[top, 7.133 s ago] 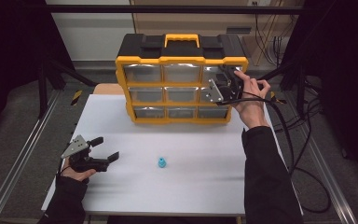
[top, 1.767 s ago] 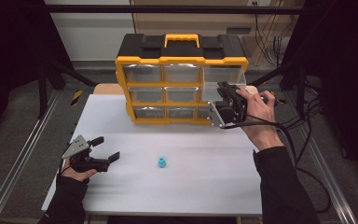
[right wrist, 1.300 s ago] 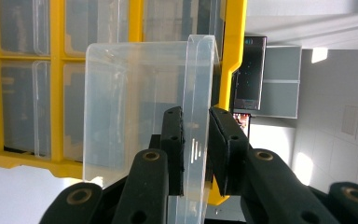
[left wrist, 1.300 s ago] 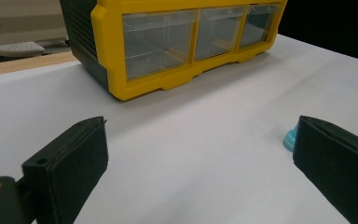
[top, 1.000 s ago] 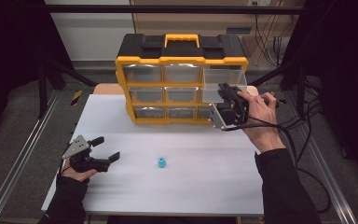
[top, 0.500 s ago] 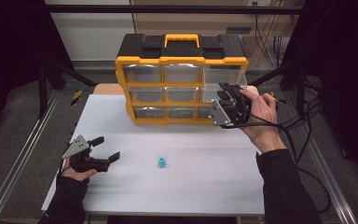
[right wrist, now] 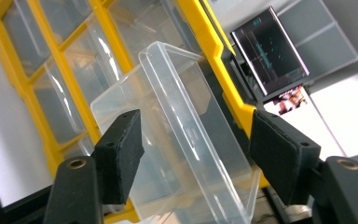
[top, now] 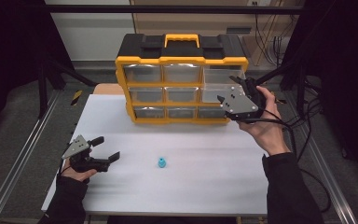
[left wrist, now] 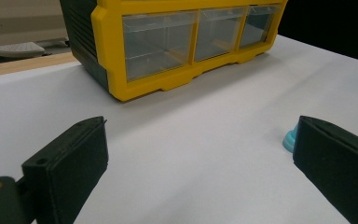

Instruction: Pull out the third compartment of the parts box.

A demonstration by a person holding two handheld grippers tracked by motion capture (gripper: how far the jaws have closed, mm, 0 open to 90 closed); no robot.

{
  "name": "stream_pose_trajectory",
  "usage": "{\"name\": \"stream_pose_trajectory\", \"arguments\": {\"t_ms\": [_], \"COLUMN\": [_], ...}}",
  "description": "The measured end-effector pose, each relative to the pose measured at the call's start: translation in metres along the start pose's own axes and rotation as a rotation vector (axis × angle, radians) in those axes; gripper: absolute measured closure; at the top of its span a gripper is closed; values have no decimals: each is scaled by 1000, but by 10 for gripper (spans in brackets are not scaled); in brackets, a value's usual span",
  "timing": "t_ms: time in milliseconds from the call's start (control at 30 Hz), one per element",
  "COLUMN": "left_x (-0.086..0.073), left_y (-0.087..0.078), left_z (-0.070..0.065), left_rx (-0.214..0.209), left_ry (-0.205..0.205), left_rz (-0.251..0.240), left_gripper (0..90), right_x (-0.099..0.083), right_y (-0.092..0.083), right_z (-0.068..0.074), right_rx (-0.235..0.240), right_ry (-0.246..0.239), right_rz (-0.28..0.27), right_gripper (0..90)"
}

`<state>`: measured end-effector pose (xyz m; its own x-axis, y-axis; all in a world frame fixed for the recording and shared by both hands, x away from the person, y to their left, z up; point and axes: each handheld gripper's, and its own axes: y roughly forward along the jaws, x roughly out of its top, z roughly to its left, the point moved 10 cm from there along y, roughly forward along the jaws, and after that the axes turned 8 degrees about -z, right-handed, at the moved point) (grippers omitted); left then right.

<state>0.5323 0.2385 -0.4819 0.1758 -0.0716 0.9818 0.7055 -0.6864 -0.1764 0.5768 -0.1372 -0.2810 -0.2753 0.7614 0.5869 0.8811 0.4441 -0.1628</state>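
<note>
The tabletop (top: 205,182) is a plain white sheet, bare apart from three items. A yellow-framed organizer (top: 182,79) with a black top, an orange carry handle and clear drawers in three rows stands at its far edge, partly on a wooden board behind the white surface. A small blue piece (top: 161,163) lies alone near the middle of the tabletop, well apart from the organizer. Metal rails run along both sides of the tabletop, black drapes close off left and right, and a pale wall and a wooden panel with hanging cables stand behind.

The right tool (top: 235,95) is held up at the organizer's right end, at the upper right drawer (right wrist: 182,140). That clear drawer is pulled partly out of its bay and lies between the jaws, which have just been opening; in the right gripper view both pads stand off its walls with a gap on each side. The drawer looks empty as far as its clear walls allow.

The left tool (top: 103,148) rests low at the near left of the tabletop, jaws wide apart with nothing between them.

In the left gripper view, the blue piece (left wrist: 289,140) is half hidden behind one jaw. The organizer's lower drawers reflect light, so their contents cannot be made out. The person's forearms are cut off at the bottom edge of the high view.
</note>
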Motion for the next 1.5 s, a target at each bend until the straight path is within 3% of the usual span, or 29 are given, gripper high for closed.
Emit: {"name": "stream_pose_trajectory", "arguments": {"t_ms": [33, 67, 133, 267, 333, 500, 533, 567, 633, 800, 1167, 1300, 1500], "left_x": [0, 0, 0, 0, 0, 0, 0, 0, 0, 0, -1, -1, -2], "left_y": [0, 0, 0, 0, 0, 0, 0, 0, 0, 0, 0, 1, 1], "left_z": [0, 0, 0, 0, 0, 0, 0, 0, 0, 0, -1, -1, -2], "left_rx": [0, 0, 0, 0, 0, 0, 0, -1, 0, -1, -5, -5, -8], "left_ry": [0, 0, 0, 0, 0, 0, 0, 0, 1, 0, -2, 0, -2], "left_rz": [0, 0, 0, 1, 1, 1, 1, 2, 2, 2, 6, 8, 9], "left_gripper": [28, 28, 28, 28, 28, 28, 28, 27, 27, 26, 22, 21, 19], "right_x": [0, -1, -2, -6, -7, -8, -8, -9, -9, -16, -30, -34, -39], "right_y": [0, -1, -2, -6, -7, -13, -13, -15, -17, -23, -29, -29, -26], "right_z": [0, 0, 1, 6, 8, 14, 14, 16, 18, 26, 46, 53, 66], "right_rx": [0, 1, 3, 2, 11, 36, 36, 46, 50, 70, 115, 129, 140], "right_ry": [0, 49, 69, 201, 229, 373, 373, 421, 439, 563, 672, 678, 746], "right_rz": [0, -10, -13, -4, 0, -48, -48, -65, -78, -118, -139, -138, -153], "right_gripper": [339, 325, 310, 197, 189, 122, 122, 100, 96, 58, 32, 25, 25]}}
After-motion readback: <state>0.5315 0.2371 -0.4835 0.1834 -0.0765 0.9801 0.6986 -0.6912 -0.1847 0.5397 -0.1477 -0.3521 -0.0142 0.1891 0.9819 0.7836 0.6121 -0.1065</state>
